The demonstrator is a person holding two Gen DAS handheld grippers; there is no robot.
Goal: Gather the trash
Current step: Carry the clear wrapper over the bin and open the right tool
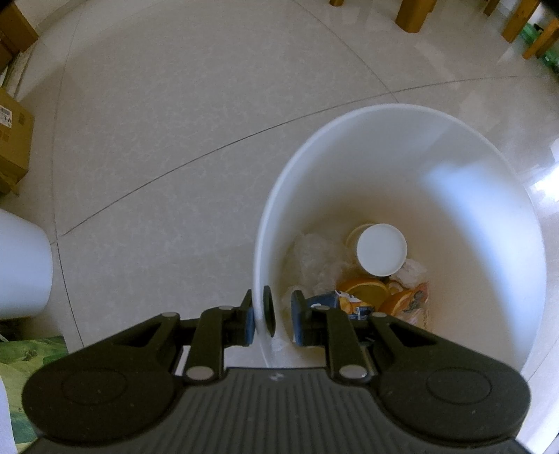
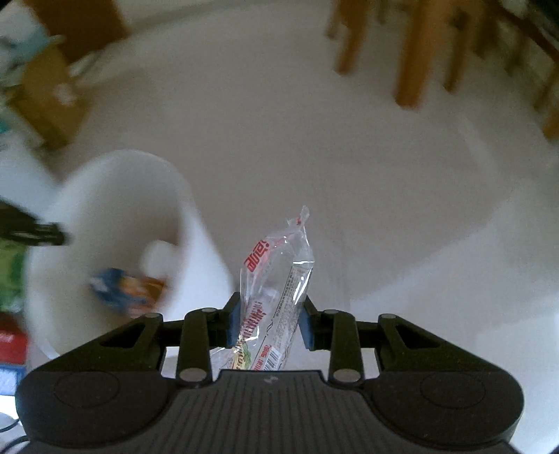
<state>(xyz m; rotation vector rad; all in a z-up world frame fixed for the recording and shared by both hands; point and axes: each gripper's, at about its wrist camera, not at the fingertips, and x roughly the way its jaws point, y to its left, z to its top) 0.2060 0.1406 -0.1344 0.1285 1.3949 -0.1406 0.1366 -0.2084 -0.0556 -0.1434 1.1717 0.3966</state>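
Note:
A white trash bin (image 1: 384, 108) stands on the pale tiled floor. Inside lie a white-lidded cup (image 1: 380, 249), orange packets (image 1: 367, 290), a blue carton (image 1: 323, 300) and crumpled clear plastic (image 1: 314, 255). My left gripper (image 1: 274, 323) points straight down and is shut on the bin's near rim, where a black knob sits between the pads. My right gripper (image 2: 269, 324) is shut on a clear plastic wrapper (image 2: 276, 279) with red lettering, which sticks up past the fingertips. In the blurred right wrist view the bin (image 2: 122, 157) is below and to the left of the wrapper.
Cardboard boxes (image 1: 14, 139) line the left edge, with a white object (image 1: 21, 265) and a green printed bag (image 1: 28, 352) below them. Wooden furniture legs (image 1: 412, 14) stand at the top right, also seen as wooden legs (image 2: 412, 70) from the right wrist.

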